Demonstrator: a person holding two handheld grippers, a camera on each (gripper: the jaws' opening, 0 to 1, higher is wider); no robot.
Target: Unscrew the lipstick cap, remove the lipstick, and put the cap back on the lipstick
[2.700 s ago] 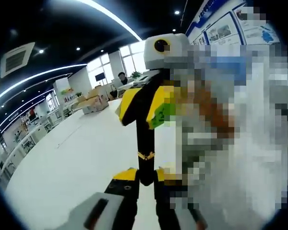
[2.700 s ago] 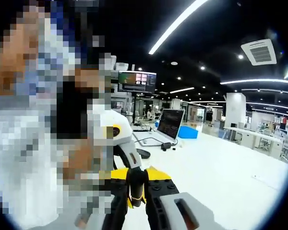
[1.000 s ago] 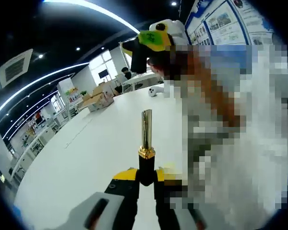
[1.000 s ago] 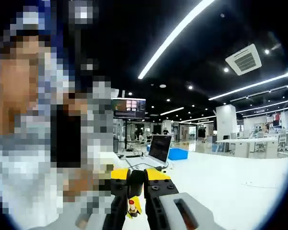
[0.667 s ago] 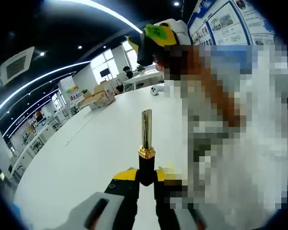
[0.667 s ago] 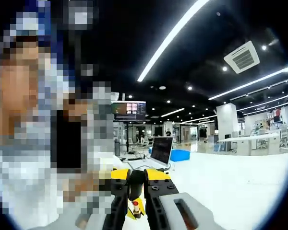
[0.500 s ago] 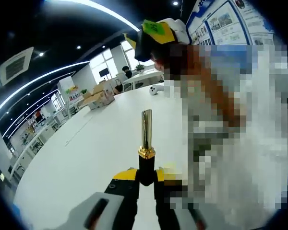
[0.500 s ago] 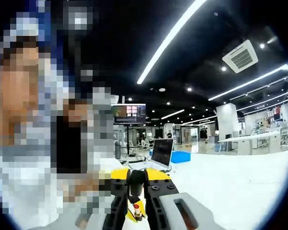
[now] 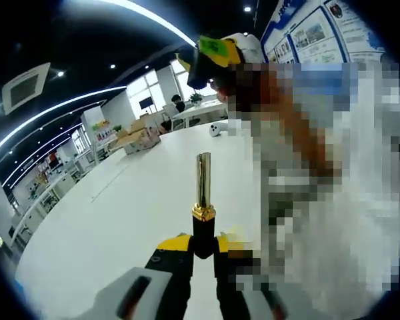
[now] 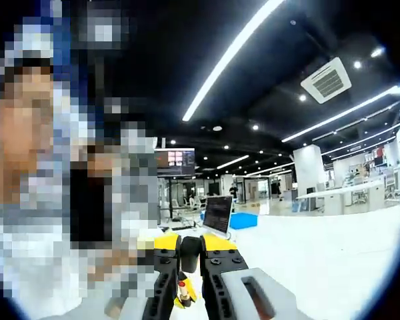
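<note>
In the left gripper view the lipstick (image 9: 203,183) stands upright, a bare gold tube on a gold collar and a black base. My left gripper (image 9: 202,244) is shut on that black base. The right gripper (image 9: 209,57) hangs well above and beyond the tube's tip, with yellow jaws and a green patch, apart from the tube. In the right gripper view my right gripper (image 10: 190,249) is shut on the black cap (image 10: 190,247), held between its yellow jaw tips. A small red and gold bit (image 10: 182,289) shows low in the gap between those jaws.
A wide white table (image 9: 113,220) spreads under the left gripper, with cardboard boxes (image 9: 137,137) and a small white object (image 9: 218,128) at its far end. In the right gripper view a laptop (image 10: 217,215) and a blue box (image 10: 244,220) stand on a white table.
The right gripper has pulled the black cap up off the lipstick, baring the gold tube. Over the last second it has stayed high, and the left gripper has kept still.
</note>
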